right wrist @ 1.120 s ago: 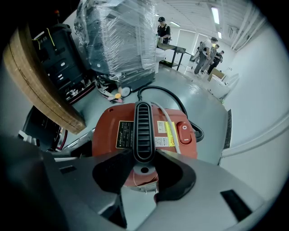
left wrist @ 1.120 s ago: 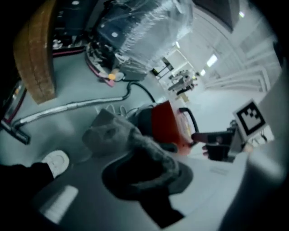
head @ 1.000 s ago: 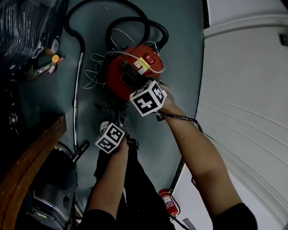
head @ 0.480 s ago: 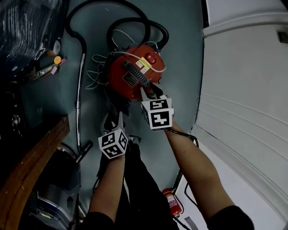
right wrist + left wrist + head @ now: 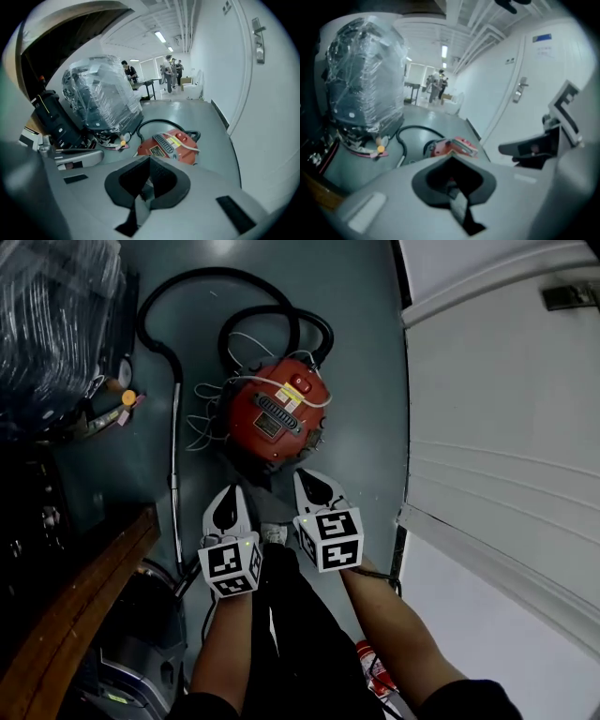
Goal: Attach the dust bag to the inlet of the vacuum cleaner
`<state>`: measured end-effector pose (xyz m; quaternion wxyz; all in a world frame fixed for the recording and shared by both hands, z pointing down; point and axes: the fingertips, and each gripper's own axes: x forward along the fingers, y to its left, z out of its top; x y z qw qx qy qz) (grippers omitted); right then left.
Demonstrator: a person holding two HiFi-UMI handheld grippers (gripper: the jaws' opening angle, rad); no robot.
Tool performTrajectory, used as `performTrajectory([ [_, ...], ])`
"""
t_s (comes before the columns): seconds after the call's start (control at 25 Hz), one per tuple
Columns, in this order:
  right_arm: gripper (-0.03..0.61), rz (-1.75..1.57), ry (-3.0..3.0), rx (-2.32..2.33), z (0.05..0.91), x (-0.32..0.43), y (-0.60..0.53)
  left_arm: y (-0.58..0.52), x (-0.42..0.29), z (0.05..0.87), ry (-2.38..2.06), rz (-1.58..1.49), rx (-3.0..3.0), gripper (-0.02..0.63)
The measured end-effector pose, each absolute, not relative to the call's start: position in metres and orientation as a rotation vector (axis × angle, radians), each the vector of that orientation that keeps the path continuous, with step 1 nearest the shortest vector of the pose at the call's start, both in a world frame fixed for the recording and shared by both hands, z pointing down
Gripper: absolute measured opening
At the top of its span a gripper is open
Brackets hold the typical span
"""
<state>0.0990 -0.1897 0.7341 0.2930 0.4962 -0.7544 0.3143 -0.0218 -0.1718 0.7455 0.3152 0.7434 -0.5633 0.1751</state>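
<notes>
The red vacuum cleaner (image 5: pixel 275 418) lies on the grey floor with its lid shut; it also shows in the left gripper view (image 5: pixel 452 146) and the right gripper view (image 5: pixel 171 145). My left gripper (image 5: pixel 228 502) hangs above the floor on the near side of the cleaner, apart from it, jaws shut on nothing (image 5: pixel 450 157). My right gripper (image 5: pixel 311 484) is beside it at about the same height, also shut and empty (image 5: pixel 149 159). No dust bag shows in any view.
The black hose (image 5: pixel 169 343) loops behind the cleaner, and its metal wand (image 5: pixel 175 465) lies at the left. A plastic-wrapped stack (image 5: pixel 56 324) and a wooden table edge (image 5: pixel 75 615) stand left. White wall and door (image 5: pixel 506 427) at right. Fire extinguisher (image 5: pixel 370 667) by my feet.
Both grippers have lifted away from the near side of the vacuum cleaner and drawn back toward me. Their wrists have rolled and the jaws have come shut.
</notes>
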Motion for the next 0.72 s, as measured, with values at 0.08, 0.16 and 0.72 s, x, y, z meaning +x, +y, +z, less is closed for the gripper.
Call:
performTrajectory([
  [0.08, -0.002, 0.821, -2.042, 1.362, 0.697, 0.094, -0.194, -0.178, -0.019, 0.714, -1.469, 0.449, 1.994, -0.003],
  [0.16, -0.002, 0.812, -2.077, 1.397, 0.658, 0.087, -0.197, -0.182, -0.015, 0.679, -1.466, 0.444, 2.032, -0.003],
  [0.72, -0.002, 0.646, -2.242, 1.727, 0.394, 0.100, -0.202, -0.204, -0.008, 0.399, -1.611, 0.487, 2.277, -0.002],
])
